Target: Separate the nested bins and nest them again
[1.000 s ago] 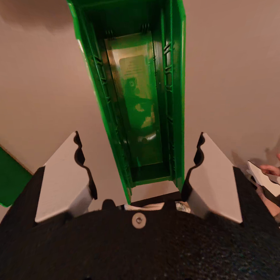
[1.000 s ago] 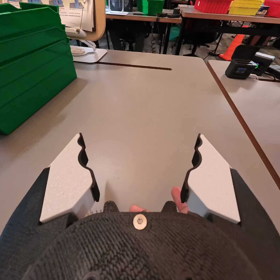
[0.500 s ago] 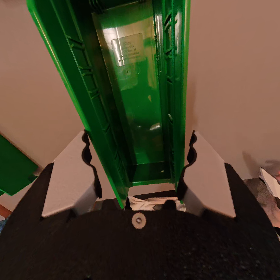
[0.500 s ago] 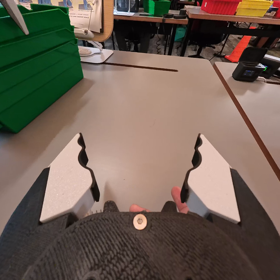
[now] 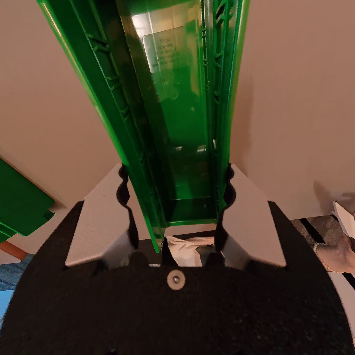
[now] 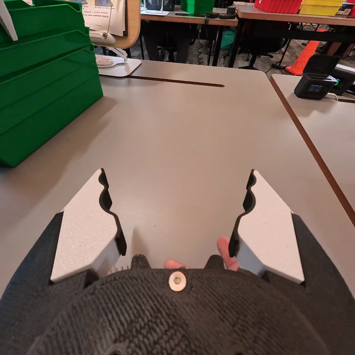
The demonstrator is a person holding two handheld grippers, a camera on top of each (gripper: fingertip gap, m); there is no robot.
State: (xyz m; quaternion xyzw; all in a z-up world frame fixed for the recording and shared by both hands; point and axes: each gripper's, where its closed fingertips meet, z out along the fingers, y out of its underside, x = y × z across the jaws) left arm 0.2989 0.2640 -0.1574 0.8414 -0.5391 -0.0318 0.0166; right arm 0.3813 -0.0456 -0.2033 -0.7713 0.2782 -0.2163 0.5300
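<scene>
One green bin (image 5: 172, 115) is lying between the left gripper (image 5: 175, 184) fingers, its long axis running straight away; jaws closing onto its near end, full clamp not certain. In the right view, the right gripper (image 6: 177, 194) is hanging apart over the table (image 6: 192, 134), with the green stack (image 6: 44, 86) far left, so the left gripper is nearer.

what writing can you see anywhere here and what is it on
Raised panel on the green bin floor: lettering, which I don't quote.
Paper sheet behind the bin stack: print, not quoted.
Screen on the black box: too small to read.
</scene>
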